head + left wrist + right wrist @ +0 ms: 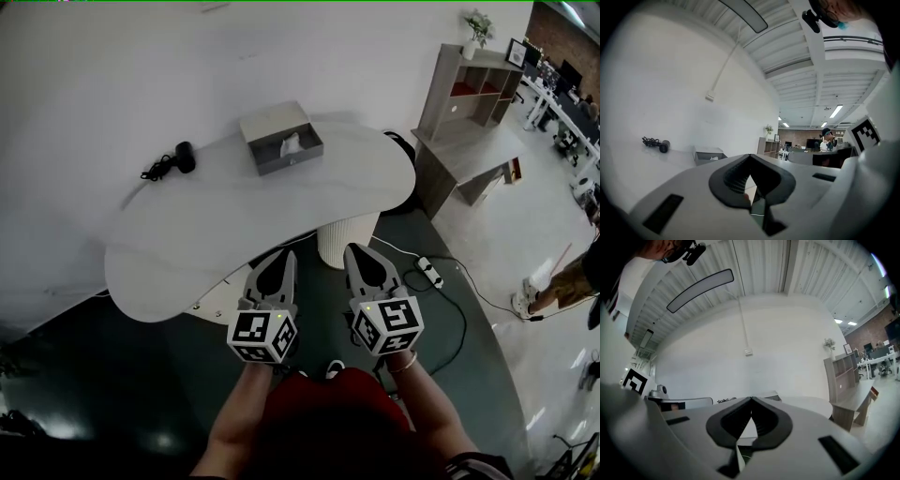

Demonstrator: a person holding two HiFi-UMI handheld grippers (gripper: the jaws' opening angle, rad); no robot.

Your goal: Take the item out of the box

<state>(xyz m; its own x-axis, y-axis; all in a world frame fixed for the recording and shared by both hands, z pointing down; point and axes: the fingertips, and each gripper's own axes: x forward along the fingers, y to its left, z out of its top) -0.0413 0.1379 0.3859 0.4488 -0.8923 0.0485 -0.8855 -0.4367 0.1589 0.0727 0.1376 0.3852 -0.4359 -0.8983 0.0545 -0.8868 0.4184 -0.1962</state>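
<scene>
A grey box stands open on the far side of the white table, with a white item showing inside it. The same box appears small and distant in the left gripper view. My left gripper is held near the table's front edge, well short of the box, its jaws shut with nothing between them. Beside it, my right gripper is shut and empty too. In each gripper view the jaw tips meet, at the left gripper and the right gripper.
A black hair dryer with its coiled cord lies at the table's far left. A grey shelf unit stands to the right. A power strip and cables lie on the dark floor. A person's leg shows at the right edge.
</scene>
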